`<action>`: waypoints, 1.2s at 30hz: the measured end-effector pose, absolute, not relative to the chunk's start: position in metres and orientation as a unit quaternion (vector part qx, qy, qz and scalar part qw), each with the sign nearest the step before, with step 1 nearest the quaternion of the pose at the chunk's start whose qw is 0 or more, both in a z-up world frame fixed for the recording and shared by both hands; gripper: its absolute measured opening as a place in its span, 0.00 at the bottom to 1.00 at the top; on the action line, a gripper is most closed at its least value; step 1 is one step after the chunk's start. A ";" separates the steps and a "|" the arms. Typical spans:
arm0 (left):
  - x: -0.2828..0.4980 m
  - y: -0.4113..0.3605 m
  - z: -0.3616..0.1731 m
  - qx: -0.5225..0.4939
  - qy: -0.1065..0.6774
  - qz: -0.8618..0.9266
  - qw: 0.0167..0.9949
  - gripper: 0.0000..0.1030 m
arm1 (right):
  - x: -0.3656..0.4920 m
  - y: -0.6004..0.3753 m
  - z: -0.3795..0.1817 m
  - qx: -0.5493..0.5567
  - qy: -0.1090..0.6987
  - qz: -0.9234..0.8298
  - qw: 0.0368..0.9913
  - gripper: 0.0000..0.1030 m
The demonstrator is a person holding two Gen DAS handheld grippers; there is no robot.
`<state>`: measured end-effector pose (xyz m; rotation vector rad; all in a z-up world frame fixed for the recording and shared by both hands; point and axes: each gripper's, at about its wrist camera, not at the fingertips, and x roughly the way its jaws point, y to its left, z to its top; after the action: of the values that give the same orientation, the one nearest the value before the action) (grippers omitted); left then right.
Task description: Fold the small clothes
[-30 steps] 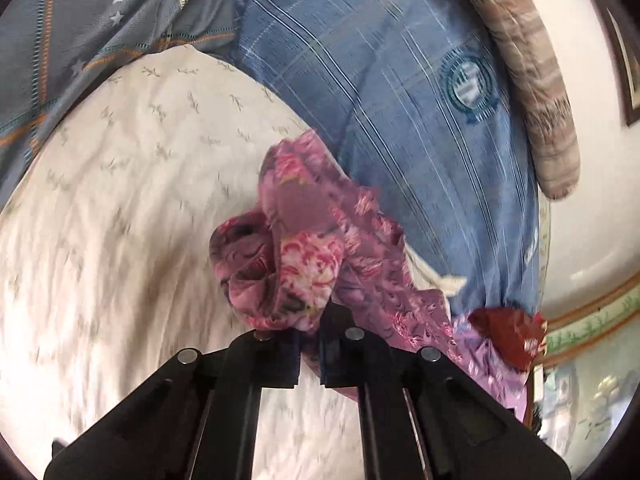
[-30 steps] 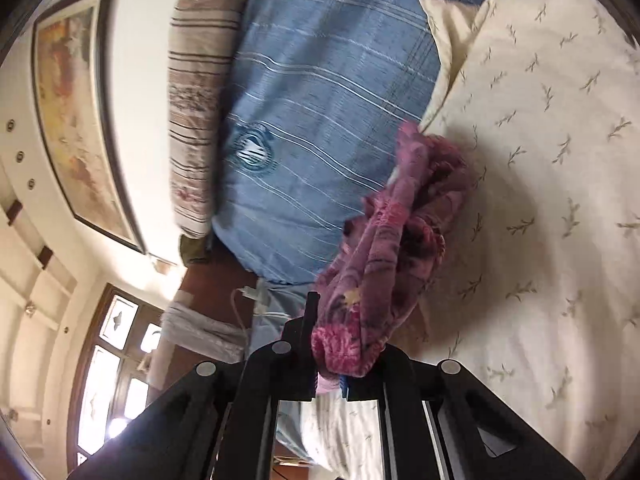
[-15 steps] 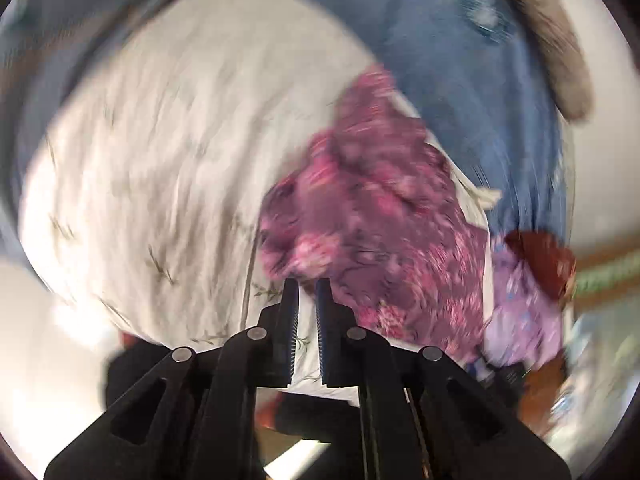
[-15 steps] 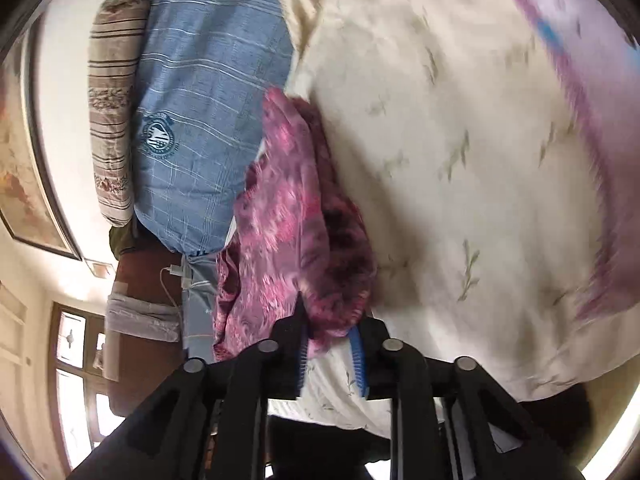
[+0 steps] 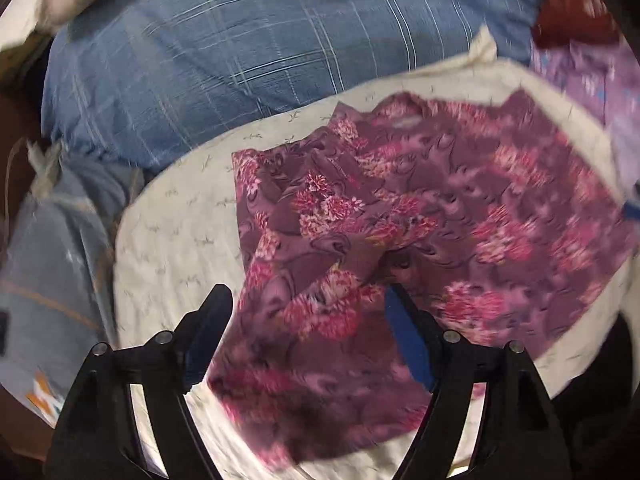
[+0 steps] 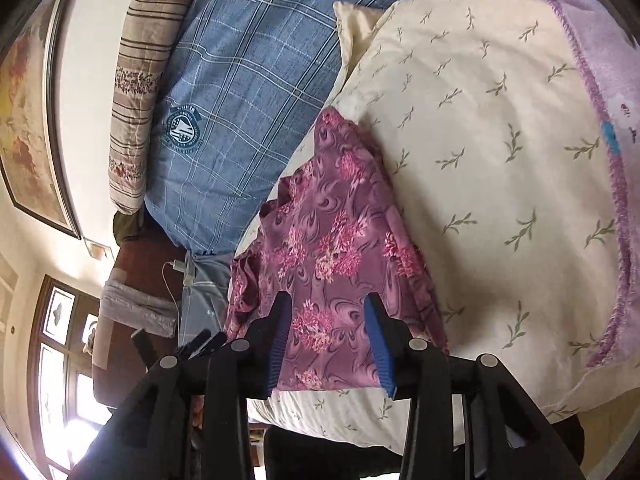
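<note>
While both grippers (image 5: 308, 300) open, garment (image 5: 420, 216) seemingly released.

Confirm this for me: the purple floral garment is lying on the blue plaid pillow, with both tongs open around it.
Not quite. The purple floral garment lies on the cream leaf-print pillow, not the blue plaid pillow beside it; the right wrist view shows this. Both the left tongs and the right tongs are opening, pads off the cloth.

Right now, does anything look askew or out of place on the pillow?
Yes. The purple floral cloth lies rumpled on the cream leaf-print pillow, with one end bunched and hanging over the pillow's edge towards the blue checked pillow, not lying flat.
</note>
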<state>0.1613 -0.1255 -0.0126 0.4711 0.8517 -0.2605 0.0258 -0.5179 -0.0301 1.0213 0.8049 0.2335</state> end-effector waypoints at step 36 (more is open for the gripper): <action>0.291 -0.017 -0.024 -0.217 0.491 -0.136 0.832 0.10 | 0.204 -0.529 0.004 0.357 0.333 0.077 0.869 0.03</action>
<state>0.2914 -0.0168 -0.0239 -0.4606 1.0413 -0.2890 0.2038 -0.5290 0.0040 0.7473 0.6960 0.1610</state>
